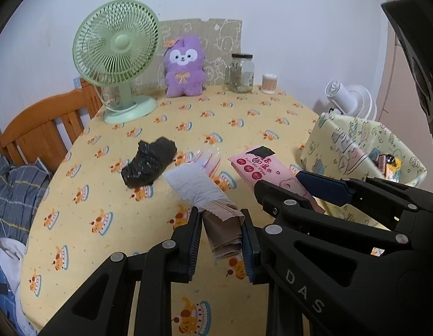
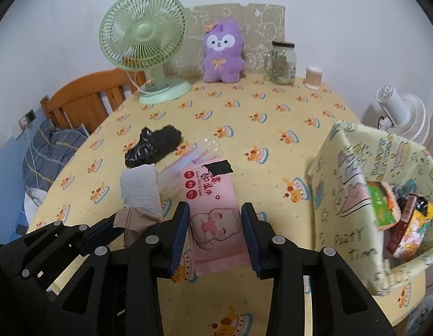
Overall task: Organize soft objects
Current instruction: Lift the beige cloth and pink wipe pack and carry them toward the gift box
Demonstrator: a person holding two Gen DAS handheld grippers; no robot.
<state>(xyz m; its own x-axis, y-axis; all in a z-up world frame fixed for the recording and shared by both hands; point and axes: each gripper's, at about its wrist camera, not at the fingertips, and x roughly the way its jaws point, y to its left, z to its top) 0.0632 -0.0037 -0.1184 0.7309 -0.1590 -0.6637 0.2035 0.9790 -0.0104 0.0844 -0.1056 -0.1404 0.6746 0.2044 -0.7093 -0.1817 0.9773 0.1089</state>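
My left gripper (image 1: 220,222) is shut on a brown tissue pack (image 1: 225,232) with a white tissue (image 1: 192,186) sticking out of its far end, held just above the yellow tablecloth (image 1: 127,224). My right gripper (image 2: 215,218) is shut on a pink wet-wipes pack (image 2: 211,196) with a cat print and a black flap, also held off the cloth. The two grippers are side by side, and each shows in the other's view: right gripper (image 1: 292,189), tissue pack (image 2: 139,193). A crumpled black plastic bag (image 1: 149,165) and a clear plastic packet (image 1: 209,161) lie just beyond.
A fabric basket (image 2: 348,184) holding snack packets stands at the right. Along the back are a green fan (image 1: 118,56), a purple plush (image 1: 184,67), a glass jar (image 1: 241,72) and a cotton-swab tub (image 1: 269,84). A wooden headboard (image 1: 43,128) and bedding are left of the table.
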